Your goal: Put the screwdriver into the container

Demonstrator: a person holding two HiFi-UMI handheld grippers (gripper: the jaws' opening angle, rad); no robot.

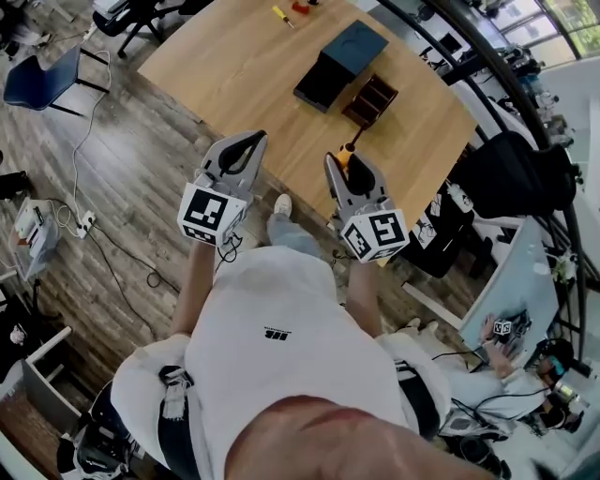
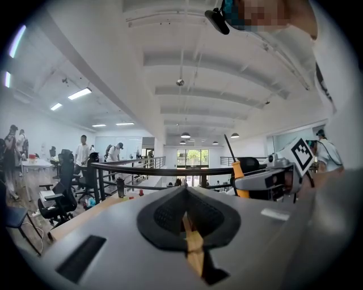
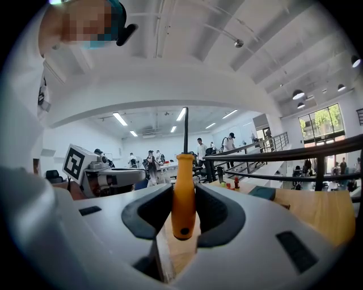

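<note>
In the head view both grippers are held out over the near edge of a wooden table (image 1: 234,70). My right gripper (image 1: 344,161) is shut on a screwdriver (image 1: 348,152). Its orange handle (image 3: 184,195) stands upright between the pads and its black shaft (image 3: 185,130) points up. My left gripper (image 1: 246,142) hangs beside it to the left, its jaw tips (image 2: 184,190) together with nothing between them. A dark brown compartment container (image 1: 371,100) sits on the table beyond the right gripper, next to a dark lidded box (image 1: 339,64).
A yellow screwdriver (image 1: 281,16) and a red item (image 1: 302,6) lie at the table's far edge. A black railing (image 1: 525,103) curves past the right side, with a black office chair (image 1: 511,173) under it. A blue chair (image 1: 37,80) and floor cables (image 1: 94,225) are on the left.
</note>
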